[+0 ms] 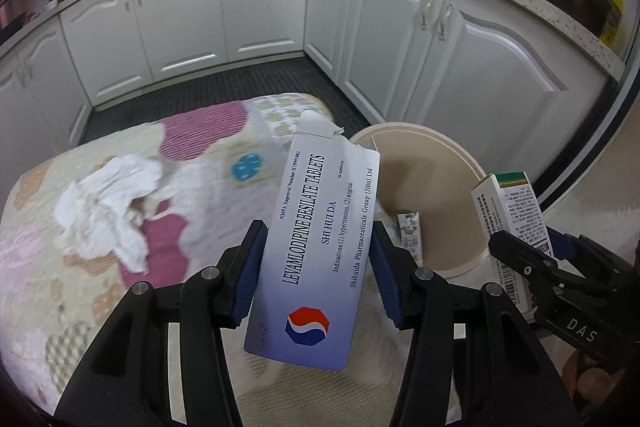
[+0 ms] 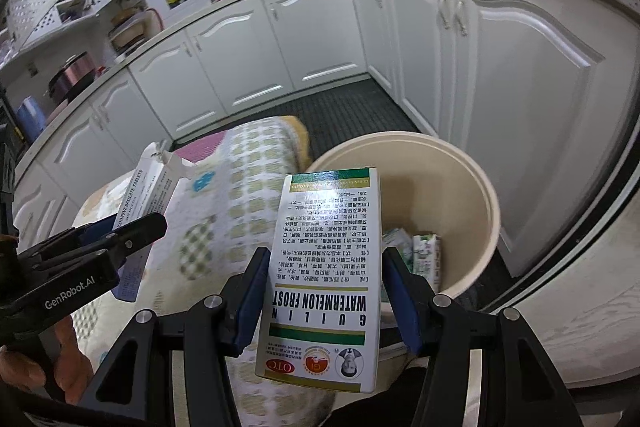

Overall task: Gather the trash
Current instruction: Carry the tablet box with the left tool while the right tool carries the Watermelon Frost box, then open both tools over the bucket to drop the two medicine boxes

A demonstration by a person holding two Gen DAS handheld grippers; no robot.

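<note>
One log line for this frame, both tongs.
left tongs: shut on tablet box | right tongs: shut on watermelon frost box | bin: ahead | tissue: on cloth

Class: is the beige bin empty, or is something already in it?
Not empty. The beige bin already holds small green-and-white cartons at its bottom.

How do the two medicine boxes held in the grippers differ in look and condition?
The Levamlodipine tablet box is pale blue-white with a red-and-blue emblem; the Guilin Watermelon Frost box is white with green and gold bands. The tablet box's top flap is torn open; the Watermelon Frost box looks intact. The tablet box sits in the left gripper, the other in the right gripper. Both are clamped upright near the cream bin.
</note>
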